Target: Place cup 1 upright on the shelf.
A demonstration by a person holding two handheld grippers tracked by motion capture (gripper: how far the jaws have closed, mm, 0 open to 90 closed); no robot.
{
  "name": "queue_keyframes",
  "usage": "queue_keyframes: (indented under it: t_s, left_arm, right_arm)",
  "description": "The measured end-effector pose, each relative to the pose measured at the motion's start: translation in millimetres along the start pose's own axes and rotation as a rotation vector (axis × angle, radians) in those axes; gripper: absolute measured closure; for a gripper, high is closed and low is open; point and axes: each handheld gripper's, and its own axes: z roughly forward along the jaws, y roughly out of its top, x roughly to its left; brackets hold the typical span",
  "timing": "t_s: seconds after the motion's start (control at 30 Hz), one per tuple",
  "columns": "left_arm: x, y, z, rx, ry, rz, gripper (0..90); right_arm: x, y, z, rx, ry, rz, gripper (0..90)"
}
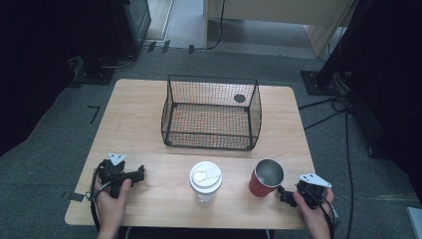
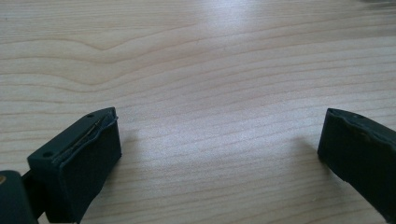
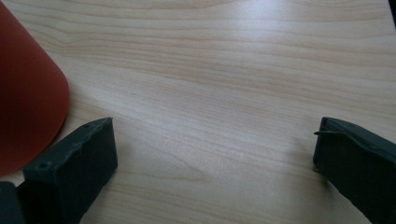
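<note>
A red cup (image 1: 265, 178) with a silvery inside stands upright near the table's front right. A clear cup with a white lid (image 1: 205, 181) stands at the front middle. Behind them sits a black wire basket (image 1: 211, 112), with nothing in it. My left gripper (image 1: 138, 174) rests at the front left, held by a hand, jaws wide apart over bare wood (image 2: 219, 140). My right gripper (image 1: 284, 195) lies just right of the red cup, also open (image 3: 215, 154). The red cup's side (image 3: 28, 107) stands beside its left jaw.
The wooden table (image 1: 134, 119) has rounded corners and stands on grey carpet. A dark round spot (image 1: 239, 98) shows on the tabletop behind the basket. Cables (image 1: 328, 107) and dark stands surround the table on the floor.
</note>
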Motion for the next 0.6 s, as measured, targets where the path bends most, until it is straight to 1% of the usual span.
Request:
queue_keyframes:
  t_s: [0.03,0.07,0.17,0.27,0.33,0.37,0.47,0.6]
  left_arm:
    - [0.0,0.0,0.0,0.0,0.0,0.0,0.0]
    - [0.0,0.0,0.0,0.0,0.0,0.0,0.0]
    - [-0.1,0.0,0.0,0.0,0.0,0.0,0.0]
    - [0.0,0.0,0.0,0.0,0.0,0.0,0.0]
    - [0.0,0.0,0.0,0.0,0.0,0.0,0.0]
    - [0.0,0.0,0.0,0.0,0.0,0.001,0.0]
    - [0.0,0.0,0.0,0.0,0.0,0.0,0.0]
    - [0.0,0.0,0.0,0.0,0.0,0.001,0.0]
  right_arm:
    - [0.0,0.0,0.0,0.0,0.0,0.0,0.0]
    - [0.5,-0.6,-0.7,0.0,-0.007,0.01,0.0]
    - [-0.3,-1.6,-3.6,0.006,-0.004,0.012,0.0]
    - [-1.4,-0.8,-9.0,-0.009,0.006,0.021,0.0]
    - [-1.8,-0.7,-11.1,-0.015,0.01,0.016,0.0]
    - [-1.3,-0.8,-12.8,-0.019,0.016,0.019,0.0]
    - [2.4,-3.0,-19.9,-0.019,0.058,-0.002,0.0]
    - [7.8,-4.3,-26.7,-0.022,0.087,-0.032,0.0]
